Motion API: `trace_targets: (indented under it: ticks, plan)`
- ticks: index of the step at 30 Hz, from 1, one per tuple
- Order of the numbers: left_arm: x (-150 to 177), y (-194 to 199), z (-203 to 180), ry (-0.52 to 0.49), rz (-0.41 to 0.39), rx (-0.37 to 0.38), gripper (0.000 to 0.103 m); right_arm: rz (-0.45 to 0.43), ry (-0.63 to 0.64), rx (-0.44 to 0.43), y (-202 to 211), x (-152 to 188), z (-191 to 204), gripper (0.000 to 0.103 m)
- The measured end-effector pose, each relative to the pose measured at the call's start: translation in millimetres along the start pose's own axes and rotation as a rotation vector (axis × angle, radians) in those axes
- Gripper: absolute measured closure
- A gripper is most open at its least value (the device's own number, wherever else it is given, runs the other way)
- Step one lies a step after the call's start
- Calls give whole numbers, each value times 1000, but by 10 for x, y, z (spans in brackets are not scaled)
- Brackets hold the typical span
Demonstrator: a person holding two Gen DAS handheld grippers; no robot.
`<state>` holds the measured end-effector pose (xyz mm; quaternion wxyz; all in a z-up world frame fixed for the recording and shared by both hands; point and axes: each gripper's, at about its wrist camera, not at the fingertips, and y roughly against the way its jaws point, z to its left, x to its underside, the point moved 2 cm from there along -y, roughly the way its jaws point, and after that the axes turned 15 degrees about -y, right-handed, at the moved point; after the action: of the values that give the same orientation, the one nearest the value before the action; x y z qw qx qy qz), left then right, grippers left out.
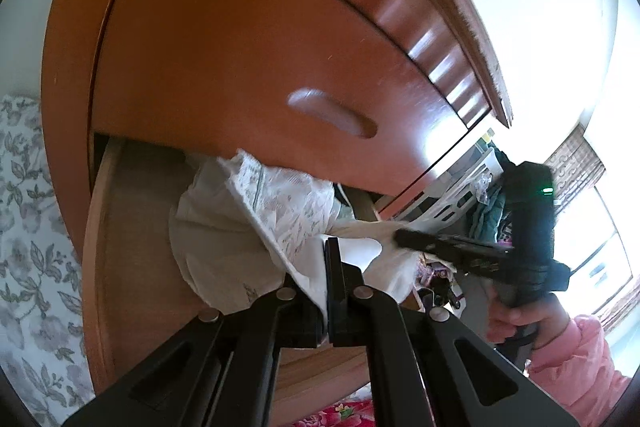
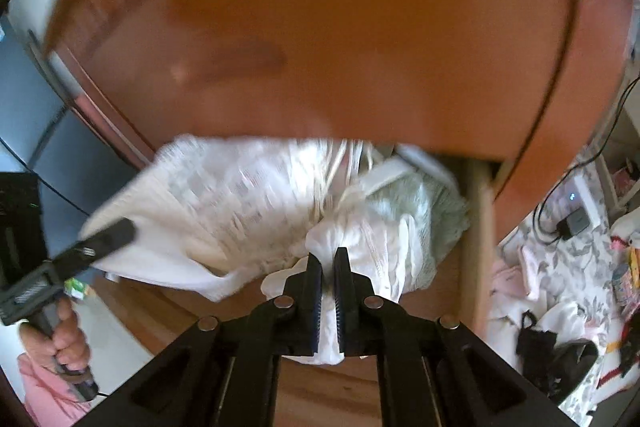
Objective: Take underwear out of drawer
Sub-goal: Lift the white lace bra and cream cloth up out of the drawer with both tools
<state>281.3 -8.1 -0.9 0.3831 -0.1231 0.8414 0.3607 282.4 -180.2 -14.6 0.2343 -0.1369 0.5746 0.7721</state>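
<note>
Left gripper [image 1: 326, 259] pinching white underwear [image 1: 248, 211], right gripper [image 2: 328, 263] pinching it too, open drawer [image 1: 96, 227] edge close below, closed drawer front [image 1: 240, 59] right above.

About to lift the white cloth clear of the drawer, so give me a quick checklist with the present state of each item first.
1. Left gripper shut on the patterned white underwear: ok.
2. Right gripper shut on white fabric: ok, cloth sits between the pads.
3. Whether both grippers hold one garment or two: cannot tell, the folds overlap.
4. Drawer pulled out enough to lift from: ok.
5. Fabric clear of the closed drawer front above: not ok, the cloth runs up under its lower edge.
6. Pale green item free of the lifted cloth: cannot tell, the picture is blurred.
</note>
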Motion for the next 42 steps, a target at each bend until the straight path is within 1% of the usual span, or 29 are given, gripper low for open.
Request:
trace_targets:
  ticks: [2,5,7,8,12,14,17,19,24,28,32,34,39,42]
  plan:
    - [-79,65,-62,4,-20,8,102,-44,-2,-18,223,-32,11,97]
    - [-134,130,-142,-3,-26,-6,102,-102,6,-47,517,-122,6,97]
    - [-138,162,-165,3,-31,0,102,-133,13,-59,722,-192,-9,97]
    - [-137,191,-181,8,-40,9,102,-148,16,-64,803,-208,2,97]
    - [-104,258,-247,-1,-42,0,102,-179,17,-76,991,-281,12,97]
    - [-59,281,-302,-12,-36,8,102,-184,17,-78,1024,-288,12,97]
    - [-11,349,-466,-58,-52,18,102,-183,16,-80,1041,-240,-6,97]
    - [-2,398,-538,-79,-58,8,102,-178,11,-80,1034,-218,-23,97]
    - [-80,548,-510,-62,-92,-7,102,-164,-4,-77,967,-179,-66,97]
    - [-245,635,-429,-37,-110,-42,102,-177,-1,-72,1031,-183,-48,97]
    - [-481,745,-423,-32,-149,-61,102,-223,-4,-93,1197,-256,4,97]
    - [-599,802,-465,-49,-162,-78,102,-241,0,-96,1278,-294,43,97]
    - [-873,1026,-670,-129,-191,-130,102,-297,21,-103,1523,-373,131,97]
    - [-1041,1151,-827,-178,-215,-193,102,-322,19,-111,1660,-398,140,97]
